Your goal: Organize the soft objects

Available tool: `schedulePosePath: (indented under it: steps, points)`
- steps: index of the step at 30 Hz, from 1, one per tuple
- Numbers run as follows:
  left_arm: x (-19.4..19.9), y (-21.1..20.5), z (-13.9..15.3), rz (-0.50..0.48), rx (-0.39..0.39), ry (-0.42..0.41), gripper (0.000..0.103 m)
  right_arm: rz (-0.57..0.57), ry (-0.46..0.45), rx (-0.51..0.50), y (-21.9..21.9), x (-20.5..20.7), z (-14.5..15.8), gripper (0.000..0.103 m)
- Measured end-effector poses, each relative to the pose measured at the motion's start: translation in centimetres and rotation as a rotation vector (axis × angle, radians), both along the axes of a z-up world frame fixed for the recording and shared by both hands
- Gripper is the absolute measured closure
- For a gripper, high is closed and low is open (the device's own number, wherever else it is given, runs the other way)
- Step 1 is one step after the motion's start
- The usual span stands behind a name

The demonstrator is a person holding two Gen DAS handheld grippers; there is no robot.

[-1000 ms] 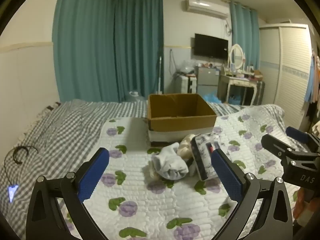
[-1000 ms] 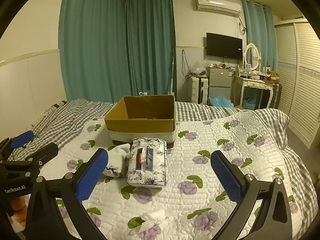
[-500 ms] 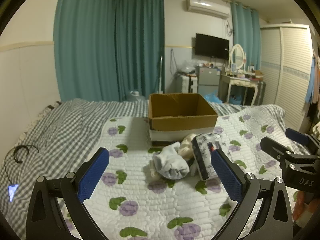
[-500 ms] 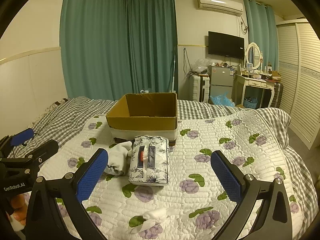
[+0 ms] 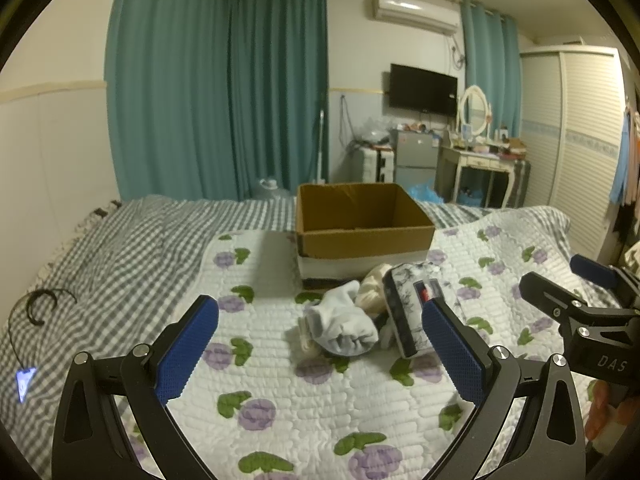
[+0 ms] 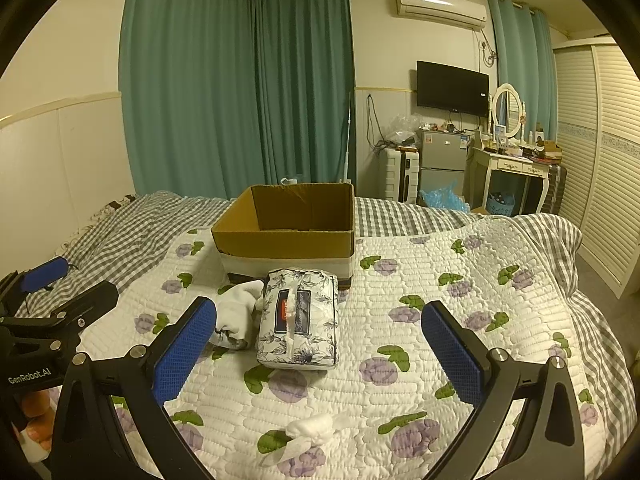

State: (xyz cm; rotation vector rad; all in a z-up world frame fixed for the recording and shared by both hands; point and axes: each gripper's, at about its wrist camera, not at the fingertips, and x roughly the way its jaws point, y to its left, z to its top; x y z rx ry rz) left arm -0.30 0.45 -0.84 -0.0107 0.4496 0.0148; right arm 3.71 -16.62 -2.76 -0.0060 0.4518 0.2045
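Note:
An open cardboard box (image 5: 362, 224) (image 6: 288, 228) stands on the bed's flowered quilt (image 5: 304, 400). In front of it lie a white sock bundle (image 5: 344, 326) (image 6: 236, 316), a cream cloth (image 5: 372, 286) and a floral tissue pack (image 6: 298, 316) (image 5: 408, 304). A crumpled white tissue (image 6: 308, 434) lies near the quilt's front. My left gripper (image 5: 320, 344) is open and empty, short of the socks. My right gripper (image 6: 318, 346) is open and empty, short of the tissue pack. Each gripper shows in the other's view: the right one (image 5: 560, 292) and the left one (image 6: 60, 288).
A grey checked sheet (image 5: 100, 264) covers the bed's left and far side, with a black cable (image 5: 40, 308) on it. Beyond the bed stand teal curtains (image 6: 240, 92), a small fridge (image 6: 440, 160), a dressing table (image 6: 512, 168) and a wardrobe (image 6: 600, 152).
Both grippers have shifted slightly toward the pile; the objects on the bed have not moved.

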Motion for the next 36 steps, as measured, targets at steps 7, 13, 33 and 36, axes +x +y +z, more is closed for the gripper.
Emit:
schedulePosePath:
  steps: [7,13,33,36]
  points:
    - [0.01,0.01,-0.02,0.000,0.001,0.000,0.000,0.000,0.001,-0.001,-0.01,-0.01,-0.07,0.000]
    - [-0.01,-0.08,-0.22,0.003,0.001,0.001,0.000,0.001,0.003,-0.001,0.00,0.01,-0.11,0.000]
    - [0.11,0.04,-0.16,0.002,0.000,0.003,0.000,0.001,0.007,-0.004,0.06,-0.03,-0.33,0.000]
    - [0.11,0.04,-0.15,0.002,0.000,0.004,0.000,0.001,0.007,-0.005,0.07,-0.07,-0.32,0.000]
